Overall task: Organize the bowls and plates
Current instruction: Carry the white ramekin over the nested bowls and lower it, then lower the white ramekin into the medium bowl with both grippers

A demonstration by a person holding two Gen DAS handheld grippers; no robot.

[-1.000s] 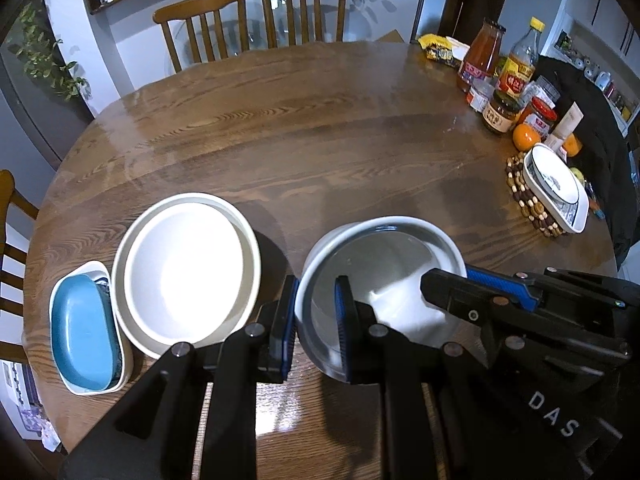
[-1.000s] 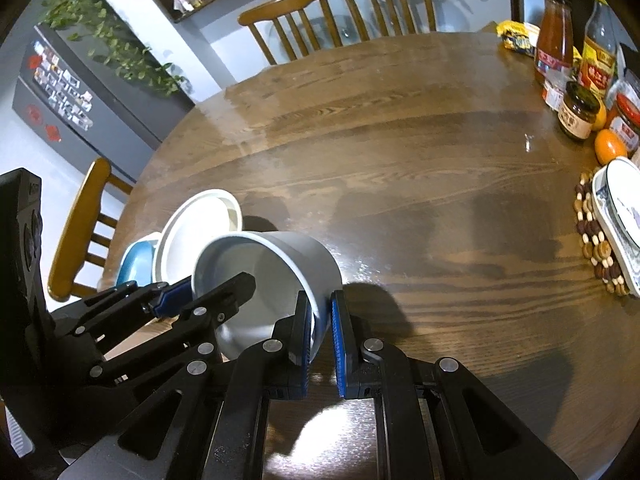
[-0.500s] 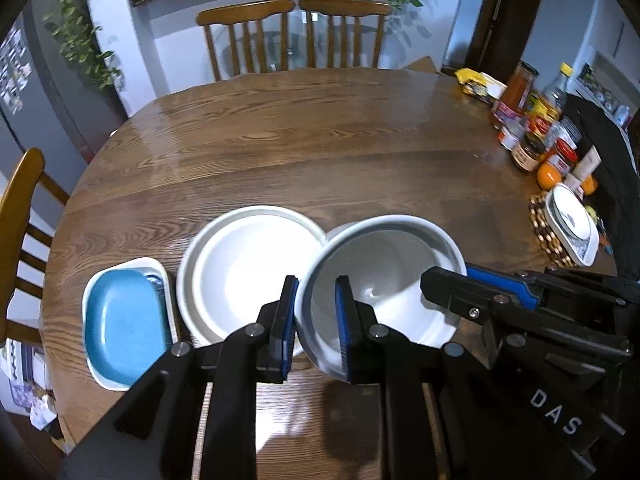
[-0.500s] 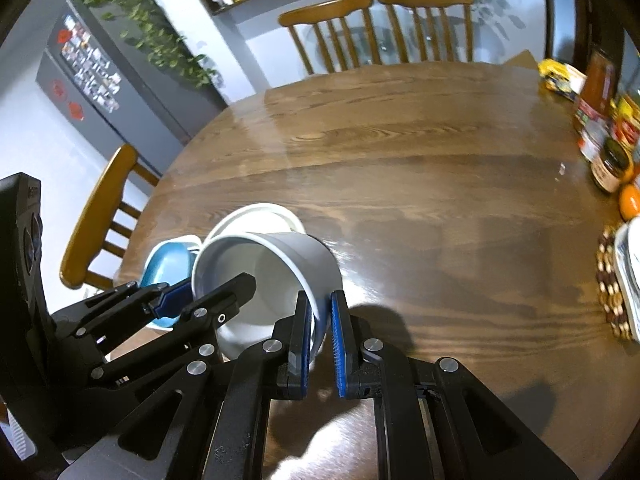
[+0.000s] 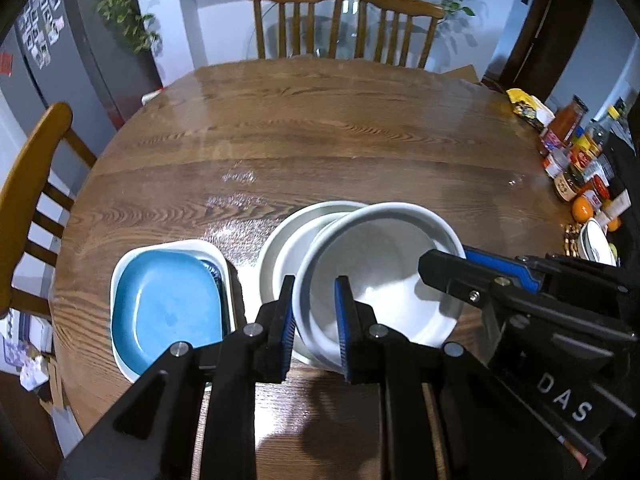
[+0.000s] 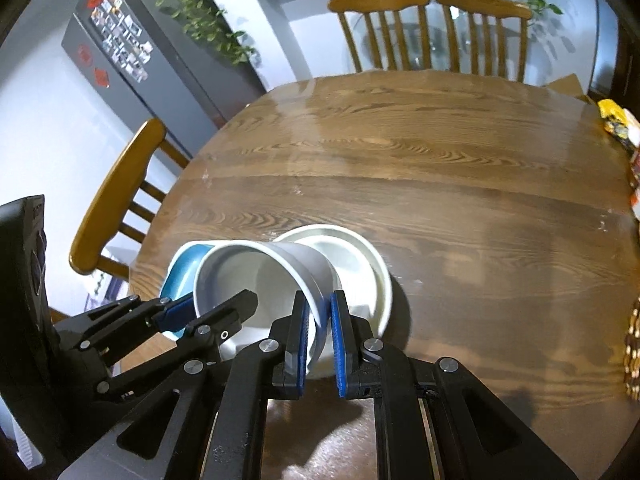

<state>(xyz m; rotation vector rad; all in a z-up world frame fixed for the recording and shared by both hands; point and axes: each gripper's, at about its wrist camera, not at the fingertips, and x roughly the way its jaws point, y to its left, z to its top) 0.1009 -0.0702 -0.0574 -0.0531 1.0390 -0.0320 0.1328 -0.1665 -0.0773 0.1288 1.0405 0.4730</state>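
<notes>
My left gripper point(image 5: 316, 320) and right gripper point(image 6: 320, 328) each pinch opposite rims of the deep white bowl point(image 5: 380, 276), which hangs tilted over the white plate point(image 5: 288, 240); beside it the blue dish point(image 5: 168, 304) sits on the table point(image 5: 320, 140)

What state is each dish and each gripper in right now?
White bowl: off the table, held by its rim on two sides, over the white plate.
White plate: flat on the table, empty.
Blue dish: nested in a white tray.
Left gripper: fingers shut on the bowl's rim.
Right gripper: fingers shut on the opposite rim.
</notes>
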